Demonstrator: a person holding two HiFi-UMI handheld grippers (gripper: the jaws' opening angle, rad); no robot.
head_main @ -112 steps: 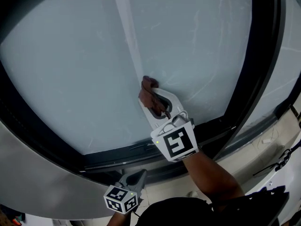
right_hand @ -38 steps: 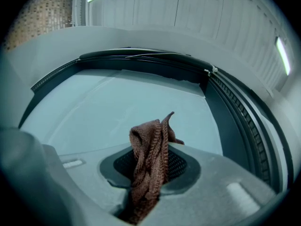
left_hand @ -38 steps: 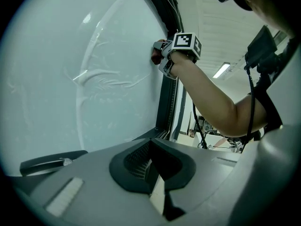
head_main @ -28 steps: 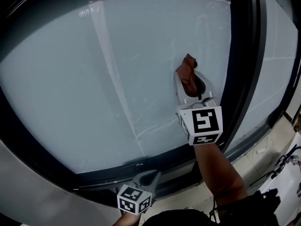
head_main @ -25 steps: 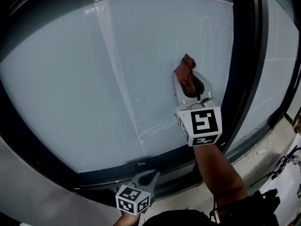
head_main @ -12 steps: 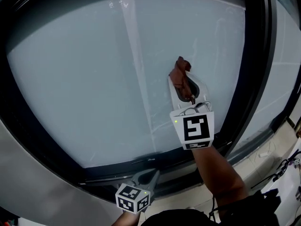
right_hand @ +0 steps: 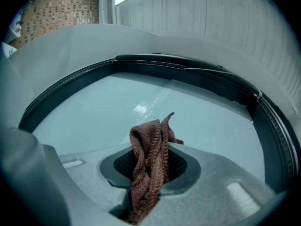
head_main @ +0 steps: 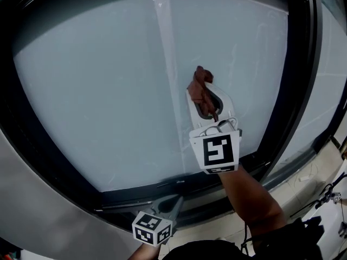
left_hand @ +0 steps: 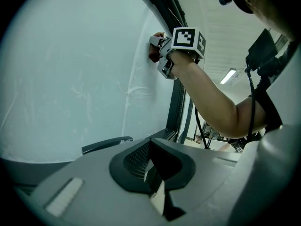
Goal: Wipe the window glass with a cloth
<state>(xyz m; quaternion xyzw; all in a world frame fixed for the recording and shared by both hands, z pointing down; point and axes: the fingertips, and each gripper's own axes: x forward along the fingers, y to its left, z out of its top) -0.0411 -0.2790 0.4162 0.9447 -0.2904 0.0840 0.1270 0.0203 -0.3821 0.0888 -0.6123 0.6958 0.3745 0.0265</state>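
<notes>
Right gripper (right_hand: 149, 185): jaws clamped on a bunched brown cloth (right_hand: 148, 154), which stands up between them and juts past the tips. In the head view the gripper points up the pane, and the cloth's free end lies against the glass (head_main: 103, 80) a little right of centre. It sits just beside a pale vertical streak (head_main: 165, 58) and closer to the right upright of the dark frame (head_main: 297, 91) than to the left. The left gripper view, taken side-on, shows the cloth end pressed between the tips and the pane, so contact seems to be made. Step in hand, as judged: the wiping stroke itself, with the cloth on the glass at mid-height. Most of the pane to the left and above lies well apart from the cloth, and how much of it is already wiped cannot be told. Faint smears show lower on the glass. The next move calls for steady pressure toward the pane while the cloth is swept sideways or down across those marks. Only a narrow fold meets the surface, so each pass probably covers a thin band and passes should overlap. Left gripper (left_hand: 155, 185): jaws together with nothing between them, held low beneath the bottom rail, off the glass and idle.
</notes>
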